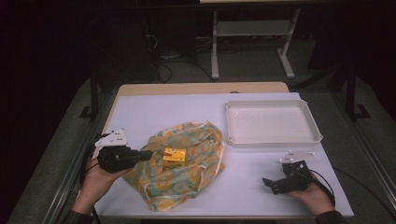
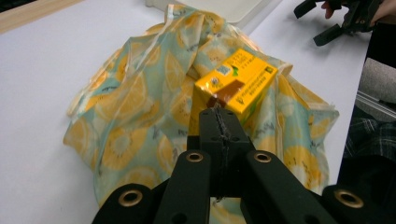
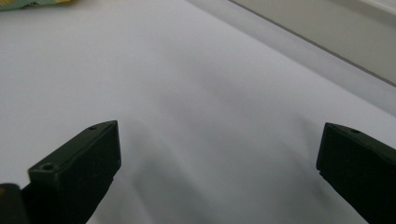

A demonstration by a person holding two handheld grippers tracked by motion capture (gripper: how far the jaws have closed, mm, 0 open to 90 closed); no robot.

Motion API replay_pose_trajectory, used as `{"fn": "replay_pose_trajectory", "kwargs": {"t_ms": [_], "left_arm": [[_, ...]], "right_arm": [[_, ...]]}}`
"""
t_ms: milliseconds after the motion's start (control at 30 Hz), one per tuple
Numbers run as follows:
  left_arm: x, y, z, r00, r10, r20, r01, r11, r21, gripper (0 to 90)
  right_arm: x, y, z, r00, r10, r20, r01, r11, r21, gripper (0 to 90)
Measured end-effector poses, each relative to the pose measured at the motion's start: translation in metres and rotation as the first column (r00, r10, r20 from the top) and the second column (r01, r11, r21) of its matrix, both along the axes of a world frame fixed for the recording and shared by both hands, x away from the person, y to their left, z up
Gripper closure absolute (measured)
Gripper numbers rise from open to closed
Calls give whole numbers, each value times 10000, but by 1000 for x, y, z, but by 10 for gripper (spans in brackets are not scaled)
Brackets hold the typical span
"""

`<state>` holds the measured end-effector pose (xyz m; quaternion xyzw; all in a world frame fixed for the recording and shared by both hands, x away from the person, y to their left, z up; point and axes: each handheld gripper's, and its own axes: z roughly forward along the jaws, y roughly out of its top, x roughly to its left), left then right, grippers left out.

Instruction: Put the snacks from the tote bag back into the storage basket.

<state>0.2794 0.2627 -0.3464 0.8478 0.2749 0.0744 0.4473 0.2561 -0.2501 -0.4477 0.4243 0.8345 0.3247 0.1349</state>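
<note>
With its jaws shut on nothing, the left claw [image 2: 219,122] sat just short of the carton [image 2: 236,84] on the cloth [image 2: 135,98], and I'd have opened it before reaching in.

High view: dim and grainy, room black around a moderately lit white table [image 1: 261,186]. Left gripper view: sharper; yellow carton [image 2: 236,84] just beyond the closed left gripper [image 2: 219,116] is bright and crisp. Right gripper view: soft, washed-out; a faint shadow lies between the spread jaws of the right gripper [image 3: 217,154], light possibly from overhead.
</note>
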Motion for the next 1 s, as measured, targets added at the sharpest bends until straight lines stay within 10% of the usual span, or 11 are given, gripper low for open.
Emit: {"fn": "replay_pose_trajectory", "kwargs": {"t_ms": [1000], "left_arm": [[4,-73,-7,9847,-1731,-181,1739,9830,593,898]], "right_arm": [[0,-1,0,10000,-53,-22,53,10000,-61,0]]}}
